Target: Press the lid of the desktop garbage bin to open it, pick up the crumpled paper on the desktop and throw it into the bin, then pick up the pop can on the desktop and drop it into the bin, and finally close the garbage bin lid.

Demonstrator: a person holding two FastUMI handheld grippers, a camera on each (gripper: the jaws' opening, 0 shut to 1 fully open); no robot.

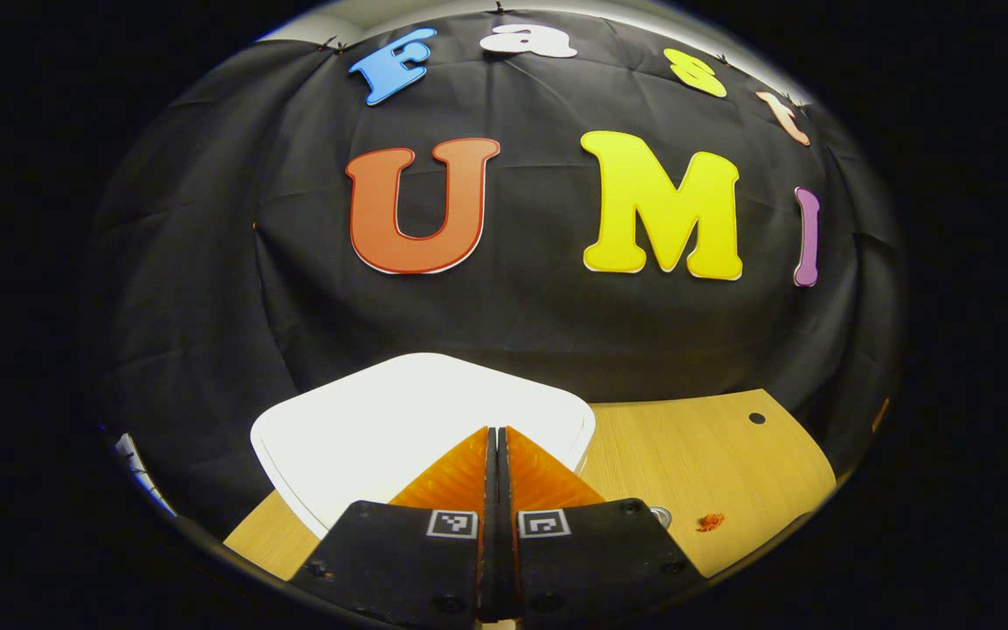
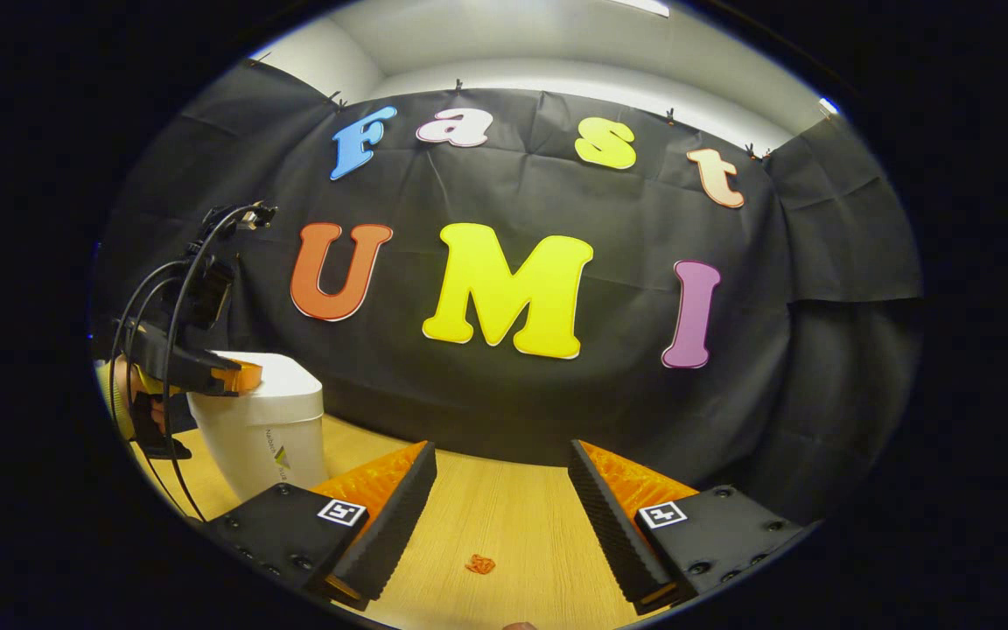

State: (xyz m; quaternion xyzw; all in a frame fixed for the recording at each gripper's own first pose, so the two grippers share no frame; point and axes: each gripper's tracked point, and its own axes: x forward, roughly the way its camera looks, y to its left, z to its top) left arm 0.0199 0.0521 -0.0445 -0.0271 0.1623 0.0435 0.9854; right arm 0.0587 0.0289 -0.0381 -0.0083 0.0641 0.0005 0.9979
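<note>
The white garbage bin [image 2: 263, 429] stands near the bench's [image 2: 504, 516] left rear edge, lid [image 1: 399, 420] down. The left gripper [image 1: 497, 437], fingers clenched together on nothing, rests over the lid's near edge. The lid looks like smooth, rigid, light plastic; a firm downward press should do. The right gripper [image 2: 502, 472] hangs released over bare bench.

White garbage bin [image 2: 263, 420] stands upright on the desk, lid [image 1: 399, 420] closed.

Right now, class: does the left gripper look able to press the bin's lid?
Probably yes: the left gripper, fingers closed, sits right over the white lid with nothing between.
</note>
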